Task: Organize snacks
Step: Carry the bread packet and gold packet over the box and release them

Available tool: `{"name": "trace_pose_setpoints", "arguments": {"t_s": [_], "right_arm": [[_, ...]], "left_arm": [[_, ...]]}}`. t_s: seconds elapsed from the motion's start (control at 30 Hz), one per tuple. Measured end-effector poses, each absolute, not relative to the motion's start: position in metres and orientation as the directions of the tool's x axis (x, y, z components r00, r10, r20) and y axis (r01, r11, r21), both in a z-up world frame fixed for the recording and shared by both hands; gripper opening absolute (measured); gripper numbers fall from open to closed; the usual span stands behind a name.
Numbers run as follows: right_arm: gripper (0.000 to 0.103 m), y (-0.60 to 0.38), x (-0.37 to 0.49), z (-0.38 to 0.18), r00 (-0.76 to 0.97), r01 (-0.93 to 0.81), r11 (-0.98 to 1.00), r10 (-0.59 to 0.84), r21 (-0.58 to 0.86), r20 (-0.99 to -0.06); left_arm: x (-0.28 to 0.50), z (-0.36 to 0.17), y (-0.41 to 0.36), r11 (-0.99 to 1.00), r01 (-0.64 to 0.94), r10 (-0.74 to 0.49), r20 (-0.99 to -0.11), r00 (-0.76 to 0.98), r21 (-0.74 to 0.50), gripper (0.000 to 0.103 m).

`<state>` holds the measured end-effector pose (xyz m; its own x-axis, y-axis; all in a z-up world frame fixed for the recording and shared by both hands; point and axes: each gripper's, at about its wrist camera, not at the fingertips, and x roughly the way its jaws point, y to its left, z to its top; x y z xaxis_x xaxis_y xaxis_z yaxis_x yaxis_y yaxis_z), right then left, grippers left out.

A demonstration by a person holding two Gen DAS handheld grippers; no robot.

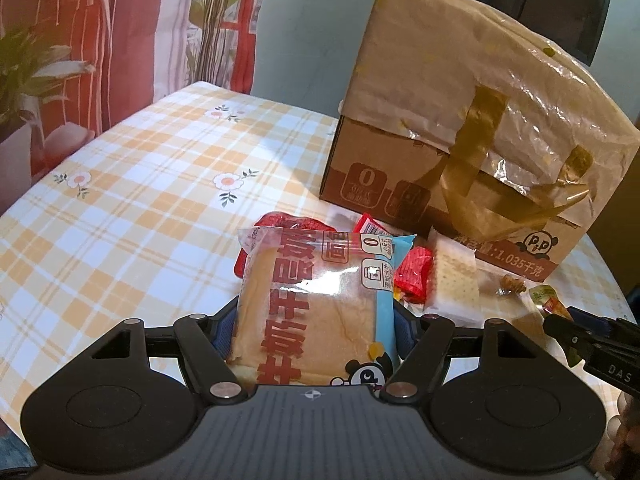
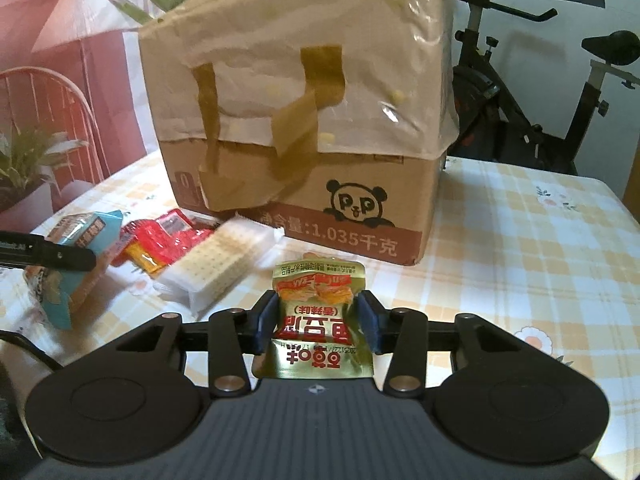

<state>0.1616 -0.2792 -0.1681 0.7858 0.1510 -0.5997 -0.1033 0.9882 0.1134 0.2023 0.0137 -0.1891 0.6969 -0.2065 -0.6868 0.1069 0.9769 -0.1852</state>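
Snacks are mid-sort: the left tongs (image 1: 316, 320) clamp a wrapped bread slice (image 1: 312, 304), and the right tongs (image 2: 316, 322) pinch a gold snack sachet (image 2: 318, 316). Ahead of both, red packets (image 2: 168, 236) and a cracker pack (image 2: 216, 268) lie unsorted on the bench (image 1: 140, 200) beside the taped carton (image 2: 304, 120), seemingly the destination.

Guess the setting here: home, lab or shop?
Most likely a home, a living or dining area. A table under a yellow-and-white checked floral tablecloth carries loose snack packets, a black exercise bike stands behind it, and a green potted plant sits at the table's side.
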Motion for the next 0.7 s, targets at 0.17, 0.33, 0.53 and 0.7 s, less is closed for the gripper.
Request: {"name": "trace_pose_setpoints", "arguments": {"t_s": [0.17, 0.33, 0.53, 0.7], "right_arm": [[0.046, -0.275, 0.156, -0.164, 0.795, -0.121, 0.985, 0.171, 0.123, -0.583], [0.046, -0.275, 0.154, -0.159, 0.81, -0.134, 0.983, 0.183, 0.127, -0.557], [0.046, -0.275, 0.15, -0.15, 0.835, -0.147, 0.98, 0.195, 0.133, -0.515], [0.046, -0.279, 0.146, -0.13, 0.871, -0.15, 0.98, 0.192, 0.127, -0.452]], "left_arm": [[0.201, -0.187, 0.015, 0.978, 0.104, -0.203, -0.68, 0.705, -0.183, 0.074], [0.198, -0.183, 0.013, 0.977, 0.115, -0.205, -0.668, 0.715, -0.178, 0.074], [0.194, -0.17, 0.012, 0.977, 0.132, -0.21, -0.632, 0.746, -0.17, 0.074], [0.19, -0.15, 0.007, 0.972, 0.177, -0.235, -0.583, 0.778, -0.155, 0.074]]}}
